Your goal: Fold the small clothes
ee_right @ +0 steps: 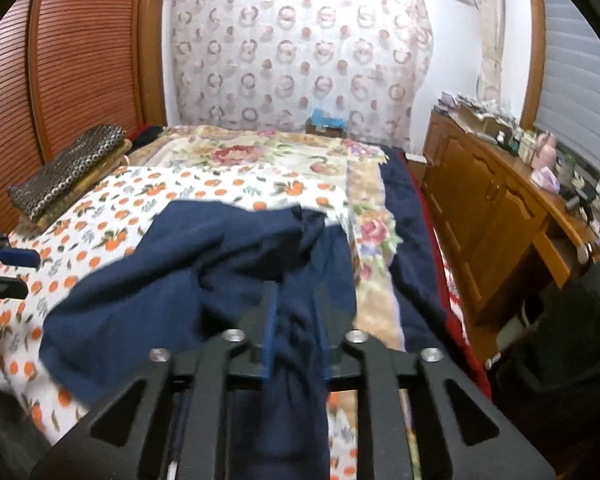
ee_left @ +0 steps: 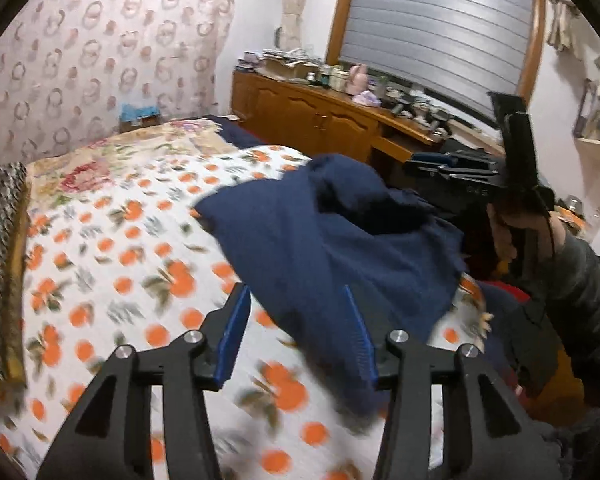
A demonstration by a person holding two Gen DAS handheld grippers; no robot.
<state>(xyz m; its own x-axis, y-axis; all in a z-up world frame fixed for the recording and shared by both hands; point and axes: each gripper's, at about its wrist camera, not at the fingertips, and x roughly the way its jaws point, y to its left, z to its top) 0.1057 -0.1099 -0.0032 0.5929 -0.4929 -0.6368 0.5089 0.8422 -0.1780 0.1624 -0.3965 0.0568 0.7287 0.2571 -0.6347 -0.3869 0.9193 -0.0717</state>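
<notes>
On the orange-print bedspread (ee_left: 112, 248), right tongs (ee_right: 296, 336) pinch navy garment (ee_right: 172, 280); left tongs (ee_left: 296, 332) gape.

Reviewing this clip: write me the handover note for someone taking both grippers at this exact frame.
Left gripper: open, nothing held, its blue fingers over the near edge of the navy garment.
Right gripper: shut on the navy garment, a bunched part of the cloth running back between its fingers.
Garment: rumpled, its right side raised by the right gripper, the rest lying on the orange-print bedspread.
Done: one part of the garment gripped. No neat fold shows yet.
Left: take a second grip with the left gripper, spread the cloth flat, then fold it. Both views are motion-blurred, so check the grip first.
</notes>
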